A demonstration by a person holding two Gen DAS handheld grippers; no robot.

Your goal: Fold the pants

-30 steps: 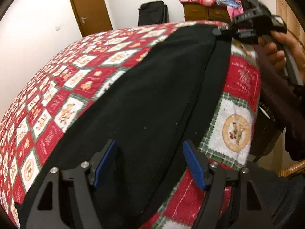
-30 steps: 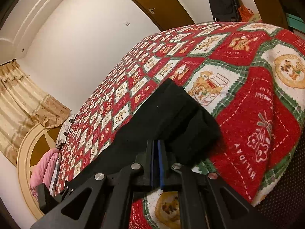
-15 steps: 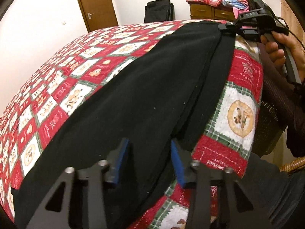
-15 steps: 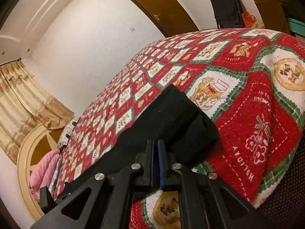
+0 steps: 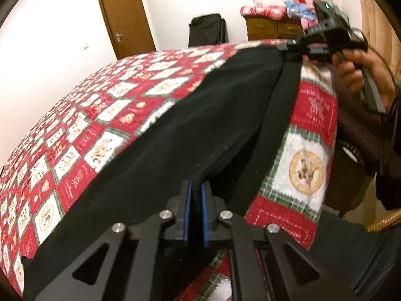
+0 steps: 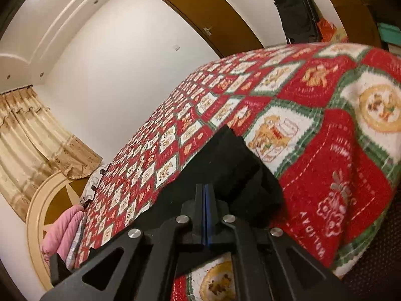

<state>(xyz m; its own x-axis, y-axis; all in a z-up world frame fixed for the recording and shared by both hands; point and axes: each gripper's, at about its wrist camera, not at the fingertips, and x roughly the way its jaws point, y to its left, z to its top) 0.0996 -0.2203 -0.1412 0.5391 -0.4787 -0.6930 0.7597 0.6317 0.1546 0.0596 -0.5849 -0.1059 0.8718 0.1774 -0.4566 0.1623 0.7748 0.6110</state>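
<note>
A bedroom with white walls holds one bed covered by a red, white and green patchwork holiday quilt (image 5: 308, 168). One pair of black fabric pants (image 5: 190, 125) lies stretched along the near right edge of the quilt, running from near to far. The left gripper (image 5: 195, 200), with two blue-padded fingers, is clamped on the near end of the pants, cloth pinched between the pads. At the far end, the right gripper (image 6: 205, 200) is closed tightly on the other end of the pants (image 6: 225, 165); from the left camera it appears at top right, held by the person's hand (image 5: 363, 75). Behind the bed stand one brown wooden door (image 5: 125, 17), one black suitcase (image 5: 206, 31) and one wooden dresser (image 5: 270, 28).
</note>
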